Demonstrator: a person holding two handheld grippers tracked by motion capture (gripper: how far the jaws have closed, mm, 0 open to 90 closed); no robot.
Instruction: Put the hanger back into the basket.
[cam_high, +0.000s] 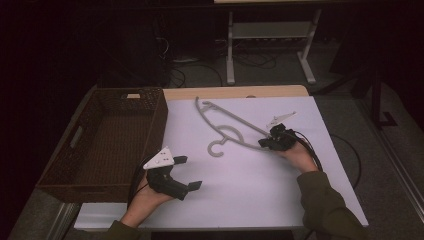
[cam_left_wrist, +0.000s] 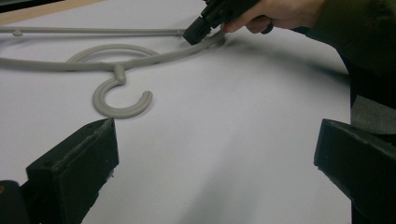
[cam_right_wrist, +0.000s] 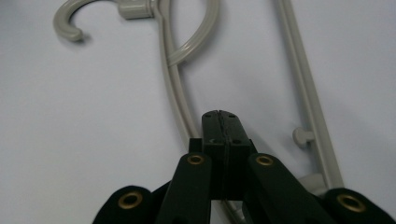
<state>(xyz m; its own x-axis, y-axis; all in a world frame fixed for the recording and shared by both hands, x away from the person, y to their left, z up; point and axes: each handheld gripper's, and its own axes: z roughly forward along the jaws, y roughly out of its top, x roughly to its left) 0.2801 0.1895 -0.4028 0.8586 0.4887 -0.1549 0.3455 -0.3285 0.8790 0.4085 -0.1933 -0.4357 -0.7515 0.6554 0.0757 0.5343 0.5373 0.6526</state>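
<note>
**A:** Where was the hanger, and what had hold of it?

**B:** A grey plastic hanger (cam_high: 226, 126) lay flat on the white table (cam_high: 250, 190), a little past the middle, its hook (cam_high: 216, 149) curling toward the person at about 6 o'clock. The right gripper (cam_high: 266, 142) sat at the hanger's 4 o'clock end, jaws pressed together on the thin shoulder bar there. In the right gripper view the bar ran under the closed tips, so the pinch looked real, though the exact contact was hidden.

**A:** And the other one?

**B:** The left gripper (cam_high: 187, 172) rested at the table's 7 o'clock, spread wide and holding nothing, well apart from the hanger.

**A:** How should the lift go?

**B:** I judged an end grip would let the hanger swing, so raise it slowly and level. A brown wicker basket (cam_high: 67, 162) stood at 9 o'clock, just beside the table. If that was the goal, the free gripper could steady the hook side.
</note>
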